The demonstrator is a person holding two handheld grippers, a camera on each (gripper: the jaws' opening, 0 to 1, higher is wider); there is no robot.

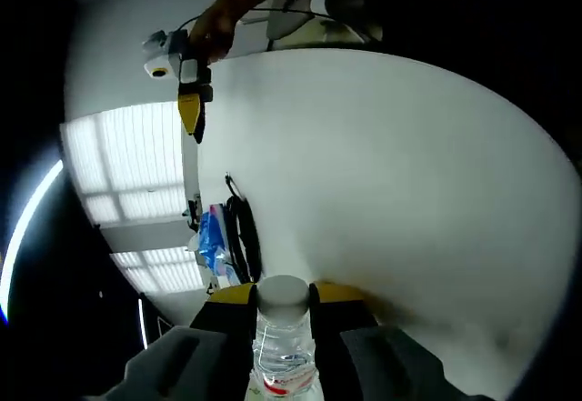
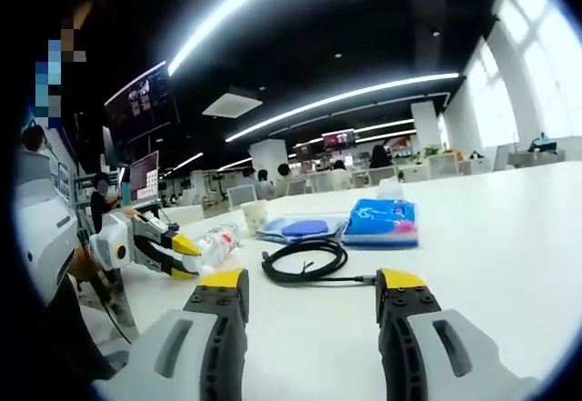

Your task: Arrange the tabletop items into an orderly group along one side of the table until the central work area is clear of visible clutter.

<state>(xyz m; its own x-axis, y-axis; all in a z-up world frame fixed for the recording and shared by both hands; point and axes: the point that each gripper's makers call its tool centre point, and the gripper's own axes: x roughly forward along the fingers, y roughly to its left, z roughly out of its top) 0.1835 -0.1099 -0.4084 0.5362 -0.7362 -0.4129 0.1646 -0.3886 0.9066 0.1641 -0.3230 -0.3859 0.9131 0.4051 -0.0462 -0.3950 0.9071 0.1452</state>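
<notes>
ceiling light strips, wall monitors, windows

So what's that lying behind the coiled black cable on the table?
Behind the black cable lie a blue packet and a flat bluish item, with a paper cup alongside. Whatever lies under the packet is covered.

White table; on it a coiled black cable, blue packet, paper cup.

Table layout, right gripper view

On table: cable in front, pack behind it, pad left of pack, cup further left, bottle at left in left gripper jaws.
</notes>
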